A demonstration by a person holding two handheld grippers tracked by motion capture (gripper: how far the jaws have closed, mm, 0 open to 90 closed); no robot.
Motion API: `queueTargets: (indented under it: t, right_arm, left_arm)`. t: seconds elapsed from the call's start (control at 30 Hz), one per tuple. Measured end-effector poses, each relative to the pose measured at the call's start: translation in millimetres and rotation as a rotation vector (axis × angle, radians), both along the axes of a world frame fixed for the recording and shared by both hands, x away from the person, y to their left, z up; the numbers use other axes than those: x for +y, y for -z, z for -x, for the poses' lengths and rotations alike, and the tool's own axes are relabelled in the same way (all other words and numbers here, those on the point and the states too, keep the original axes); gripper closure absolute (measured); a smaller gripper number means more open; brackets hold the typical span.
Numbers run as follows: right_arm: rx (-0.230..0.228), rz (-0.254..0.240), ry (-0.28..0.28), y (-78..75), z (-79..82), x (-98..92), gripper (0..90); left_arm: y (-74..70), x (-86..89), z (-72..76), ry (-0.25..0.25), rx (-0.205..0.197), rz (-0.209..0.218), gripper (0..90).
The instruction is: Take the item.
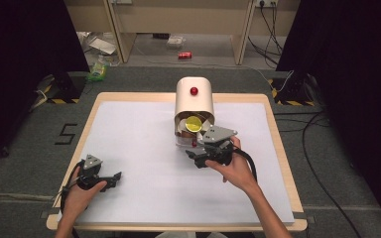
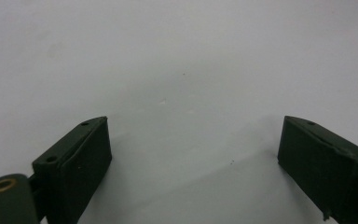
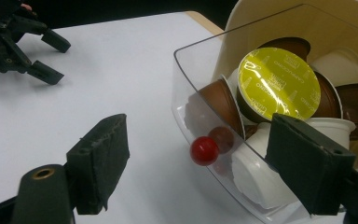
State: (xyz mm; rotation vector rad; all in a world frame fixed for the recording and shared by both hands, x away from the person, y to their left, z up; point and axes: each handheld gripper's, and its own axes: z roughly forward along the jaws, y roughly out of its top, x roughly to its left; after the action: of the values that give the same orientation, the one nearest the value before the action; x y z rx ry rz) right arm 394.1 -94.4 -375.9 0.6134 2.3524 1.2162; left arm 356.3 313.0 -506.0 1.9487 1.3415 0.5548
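A cream capsule dispenser (image 1: pixel 194 101) with a red knob (image 1: pixel 194 91) on top stands at the back middle of the table. Its clear drawer (image 3: pixel 186 70) is pulled out and holds several coffee capsules, brown and white, with a yellow-lidded capsule (image 3: pixel 279 84) on top. A small red ball handle (image 3: pixel 204 150) sits on the drawer's front wall. My right gripper (image 3: pixel 200 172) is open just in front of that wall, with the ball between and beyond the jaws and nothing pressed. My left gripper (image 2: pixel 193 154) rests open on the white sheet at the front left (image 1: pixel 114 178).
A white sheet (image 1: pixel 144 148) covers the wooden table (image 1: pixel 283 163). The left gripper (image 3: pixel 61 63) lies far off to the left of the right one. On the floor behind are a red can (image 1: pixel 184 55), bags and cables.
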Motion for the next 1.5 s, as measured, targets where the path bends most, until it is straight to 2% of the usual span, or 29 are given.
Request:
queueTargets:
  t: [0.47, 1.1, 1.27, 1.4, 1.5]
  right_arm:
    - [-0.007, -0.018, -0.006, 6.9, 17.5, -2.5, 21.7]
    - [0.011, 0.01, -0.017, 10.1, 30.9, -3.1, 23.4]
    - [0.019, -0.009, -0.016, 8.1, 30.1, -4.3, 24.2]
    - [0.006, -0.062, -0.004, 1.2, 29.2, -7.8, 23.1]
    - [0.0, -0.081, 0.008, -3.1, 28.8, -10.0, 21.8]
  left_arm:
    - [0.0, -0.1, 0.0, 0.0, 0.0, 0.0, 9.0]
    - [0.0, 0.0, 0.0, 0.0, 0.0, 0.0, 9.1]
    - [0.0, 0.0, 0.0, 0.0, 0.0, 0.0, 9.0]
    - [0.0, 0.0, 0.0, 0.0, 0.0, 0.0, 9.0]
    - [0.0, 0.0, 0.0, 0.0, 0.0, 0.0, 9.1]
